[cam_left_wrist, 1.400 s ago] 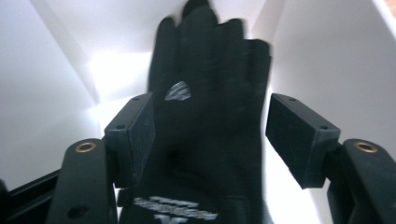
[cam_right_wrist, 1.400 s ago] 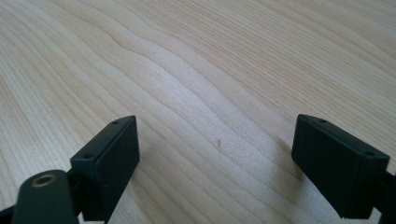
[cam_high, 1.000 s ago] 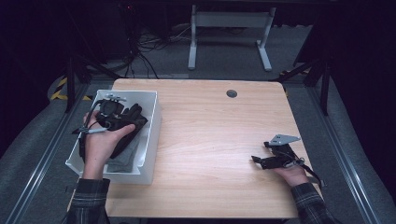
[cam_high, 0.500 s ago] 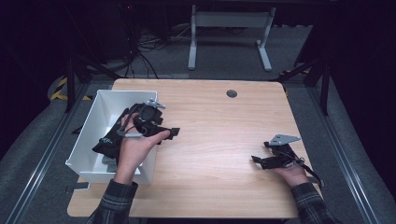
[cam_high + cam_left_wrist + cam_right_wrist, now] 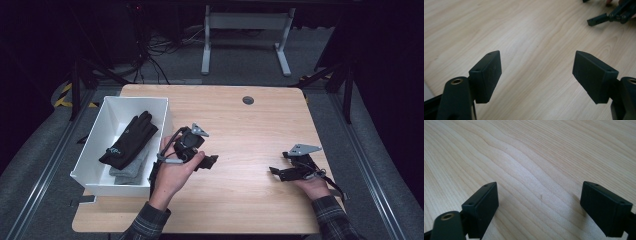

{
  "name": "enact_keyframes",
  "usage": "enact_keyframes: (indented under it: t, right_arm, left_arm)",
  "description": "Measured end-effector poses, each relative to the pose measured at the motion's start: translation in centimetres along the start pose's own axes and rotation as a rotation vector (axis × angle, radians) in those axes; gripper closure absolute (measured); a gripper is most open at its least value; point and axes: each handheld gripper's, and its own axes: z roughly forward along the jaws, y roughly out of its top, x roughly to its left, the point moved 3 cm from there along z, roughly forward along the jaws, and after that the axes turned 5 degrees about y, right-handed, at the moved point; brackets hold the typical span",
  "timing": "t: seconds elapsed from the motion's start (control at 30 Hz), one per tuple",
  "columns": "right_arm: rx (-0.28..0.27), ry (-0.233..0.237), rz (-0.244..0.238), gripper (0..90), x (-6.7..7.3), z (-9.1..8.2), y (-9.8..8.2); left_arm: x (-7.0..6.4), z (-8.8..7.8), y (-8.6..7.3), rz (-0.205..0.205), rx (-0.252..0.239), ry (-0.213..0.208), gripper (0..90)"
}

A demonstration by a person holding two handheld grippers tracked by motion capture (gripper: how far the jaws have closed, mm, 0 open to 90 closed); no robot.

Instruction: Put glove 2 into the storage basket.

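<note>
A black glove (image 5: 131, 137) lies in the white bin (image 5: 135, 100) at the table's left, on top of a grey cloth piece (image 5: 127, 170). My left gripper (image 5: 210, 161) hovers just right of the bin over bare wood, pointing right. Its jaws have just been opening and stand wide apart with nothing between them (image 5: 536, 72). My right gripper (image 5: 277, 172) rests near the table's right front, pointing left. It is open over bare wood (image 5: 539, 200). Its tips also show far off in the left gripper view (image 5: 609, 17).
The wooden table (image 5: 240, 130) has a round dark grommet (image 5: 248, 100) near its far edge. The bin takes up the left side. Beyond the table are a dark floor, cables and a white stand.
My left gripper has moved right, out of the bin and over the table. The black glove now lies uncovered in the bin. The right gripper has stayed put.
</note>
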Motion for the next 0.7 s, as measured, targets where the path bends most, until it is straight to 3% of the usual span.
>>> enact_keyframes:
  t: [0.13,0.37,0.57,0.7]
  right_arm:
    - [0.000,0.000,0.000,15.5,0.0,0.0,0.0]
    - [0.000,0.000,0.000,15.5,0.0,0.0,0.0]
    - [0.000,0.000,0.000,15.5,0.0,0.0,0.0]
    - [0.000,0.000,0.000,15.5,0.0,0.0,0.0]
  left_arm:
    - [-0.9,1.3,-0.5,0.018,0.026,-0.012,24.1]
    - [-2.7,4.6,-2.4,0.063,0.114,-0.039,24.3]
    - [-3.2,6.2,-3.6,0.075,0.162,-0.042,24.3]
    - [-3.3,6.7,-3.9,0.076,0.169,-0.040,24.2]
